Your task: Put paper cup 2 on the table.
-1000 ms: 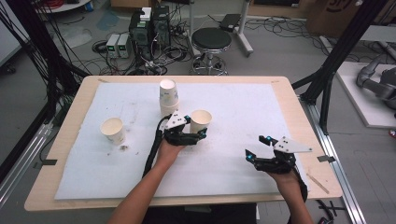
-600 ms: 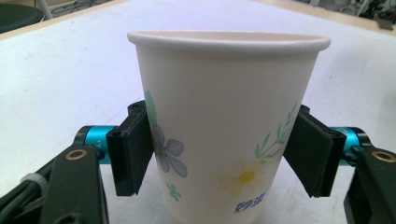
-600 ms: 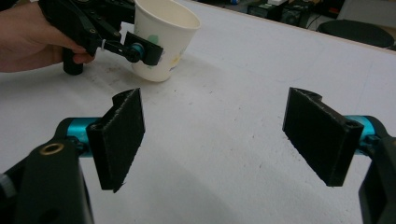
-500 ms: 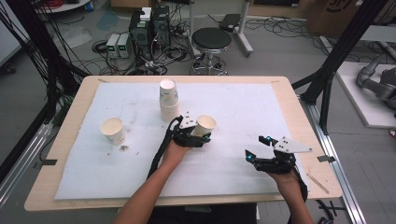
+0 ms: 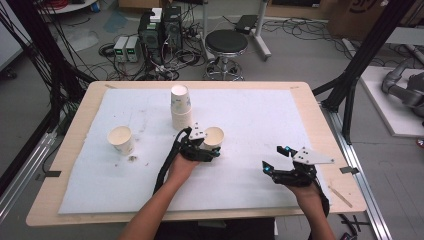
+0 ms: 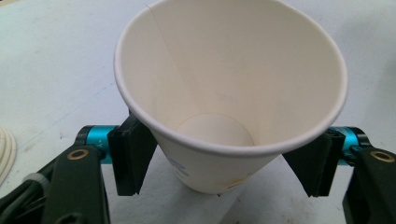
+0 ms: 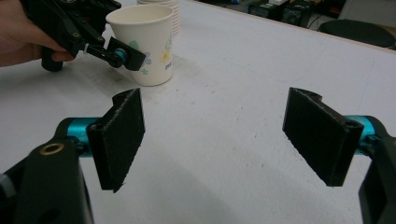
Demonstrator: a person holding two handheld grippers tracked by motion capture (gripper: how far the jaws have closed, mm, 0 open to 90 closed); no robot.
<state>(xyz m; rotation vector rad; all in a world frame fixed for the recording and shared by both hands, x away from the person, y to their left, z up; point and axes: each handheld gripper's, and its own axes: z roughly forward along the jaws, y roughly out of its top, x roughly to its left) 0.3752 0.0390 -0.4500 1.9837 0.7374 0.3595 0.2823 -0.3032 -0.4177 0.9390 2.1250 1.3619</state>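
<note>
A white flower-printed paper cup (image 5: 214, 136) stands upright on the white mat, just right of the table's middle. My left gripper (image 5: 212, 146) straddles it. In the left gripper view the cup (image 6: 224, 93) sits between the two pads, which touch its wall under the rim. These jaws have just been opening a little with the cup between them. In the right gripper view one left pad (image 7: 128, 59) lies against the cup (image 7: 147, 46). My right gripper (image 5: 276, 159) rests near the front right, open, with nothing between its pads (image 7: 119, 140).
A stack of upturned paper cups (image 5: 180, 107) stands just behind the left gripper. Another single cup (image 5: 120, 139) stands upright at the left of the mat (image 5: 250, 115), with a few crumbs beside it. A stool and cables lie beyond the table's far edge.
The left gripper and the cup between its jaws have shifted slightly, first right, then toward the near edge. The right gripper has stayed where it was.
</note>
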